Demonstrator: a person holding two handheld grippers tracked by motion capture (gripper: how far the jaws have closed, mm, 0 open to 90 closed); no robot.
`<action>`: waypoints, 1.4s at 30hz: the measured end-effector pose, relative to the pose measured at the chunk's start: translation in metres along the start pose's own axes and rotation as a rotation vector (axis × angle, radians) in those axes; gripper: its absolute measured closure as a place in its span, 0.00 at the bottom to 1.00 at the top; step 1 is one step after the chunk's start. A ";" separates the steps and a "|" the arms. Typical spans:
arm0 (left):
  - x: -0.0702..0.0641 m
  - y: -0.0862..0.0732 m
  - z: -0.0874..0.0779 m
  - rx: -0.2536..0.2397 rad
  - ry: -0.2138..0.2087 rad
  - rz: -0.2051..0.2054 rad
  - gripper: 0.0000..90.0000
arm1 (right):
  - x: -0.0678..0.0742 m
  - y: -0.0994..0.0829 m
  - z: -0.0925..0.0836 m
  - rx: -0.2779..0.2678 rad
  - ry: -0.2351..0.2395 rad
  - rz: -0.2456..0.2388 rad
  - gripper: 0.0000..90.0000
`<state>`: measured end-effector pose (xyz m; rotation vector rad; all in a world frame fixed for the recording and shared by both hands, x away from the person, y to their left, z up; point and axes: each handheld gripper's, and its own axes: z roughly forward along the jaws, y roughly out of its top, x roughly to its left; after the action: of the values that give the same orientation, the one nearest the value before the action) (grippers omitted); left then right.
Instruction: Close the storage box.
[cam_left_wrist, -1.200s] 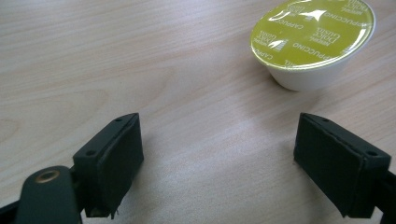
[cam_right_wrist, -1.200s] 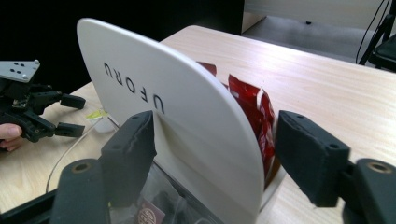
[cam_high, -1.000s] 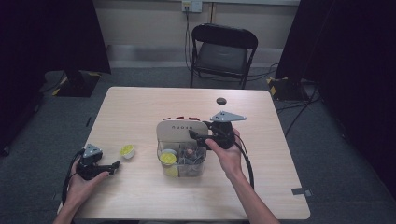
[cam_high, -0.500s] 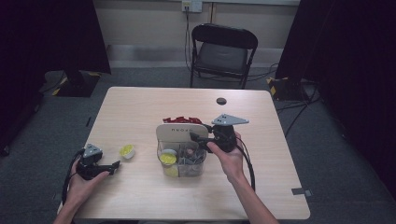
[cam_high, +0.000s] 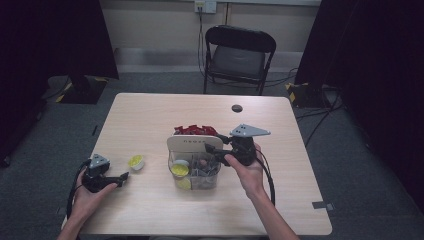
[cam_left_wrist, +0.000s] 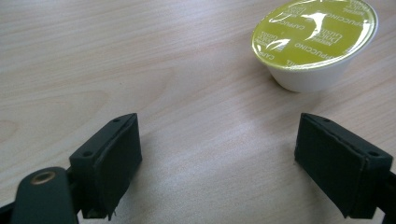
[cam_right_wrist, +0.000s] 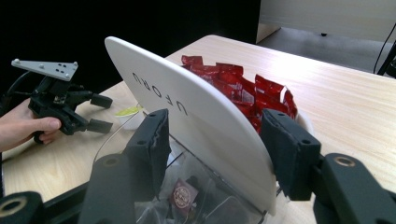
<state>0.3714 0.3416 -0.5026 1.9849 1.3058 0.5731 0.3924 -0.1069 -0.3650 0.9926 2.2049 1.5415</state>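
My right gripper had just clamped the lid edgewise between its jaws, while my left gripper gaped short of the pod.

A clear box with a raised white lid stands mid-table, holding packets.

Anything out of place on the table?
One thing: a yellow-lidded coffee capsule sits loose on the table, apart from the clear organizer box that holds the other pods. It's upright, nothing spilled. The right gripper is shut on the box's white panel; the left gripper is open just short of the capsule.
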 end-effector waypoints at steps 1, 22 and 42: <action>0.000 0.000 0.000 0.002 0.000 0.001 0.16 | 0.001 0.000 -0.001 0.002 0.001 -0.001 0.48; 0.000 0.001 0.001 -0.001 -0.005 -0.005 0.15 | -0.001 -0.014 -0.009 0.032 0.036 0.024 0.40; 0.000 0.001 0.001 -0.002 -0.005 -0.006 0.15 | 0.011 -0.023 -0.015 0.058 0.054 -0.033 0.38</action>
<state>0.3726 0.3410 -0.5029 1.9793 1.3077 0.5661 0.3673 -0.1152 -0.3777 0.9361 2.3035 1.5152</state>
